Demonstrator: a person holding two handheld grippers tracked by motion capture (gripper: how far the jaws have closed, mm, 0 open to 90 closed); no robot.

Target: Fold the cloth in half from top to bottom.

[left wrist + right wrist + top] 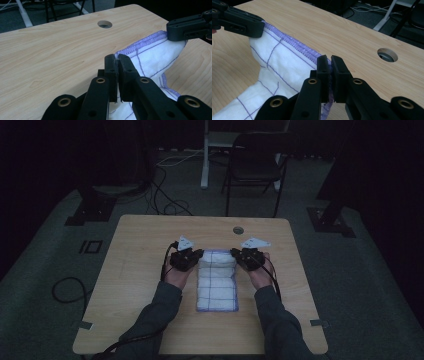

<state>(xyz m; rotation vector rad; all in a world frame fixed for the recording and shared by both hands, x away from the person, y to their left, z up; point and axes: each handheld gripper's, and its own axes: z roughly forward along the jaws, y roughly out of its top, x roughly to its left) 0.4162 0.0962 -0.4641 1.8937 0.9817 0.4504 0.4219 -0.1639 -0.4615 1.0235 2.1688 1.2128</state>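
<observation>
A white cloth (217,282) with purple grid lines and a purple stitched hem lies in the middle of the wooden table (140,250). My left gripper (196,256) is shut on the cloth's far left corner, and the hem (140,45) runs out from between its pads. My right gripper (237,254) is shut on the far right corner. In the right gripper view, my right gripper (329,60) pinches the purple hem (294,45). The far edge of the cloth (274,60) is lifted and stretched between the two grippers, while its near part rests flat. The left gripper (117,58) also holds fabric.
A round cable hole (238,230) sits in the table beyond the cloth. A dark chair (255,165) and a white stand leg (204,155) are on the floor behind the table. Cables (67,290) lie on the floor at the left.
</observation>
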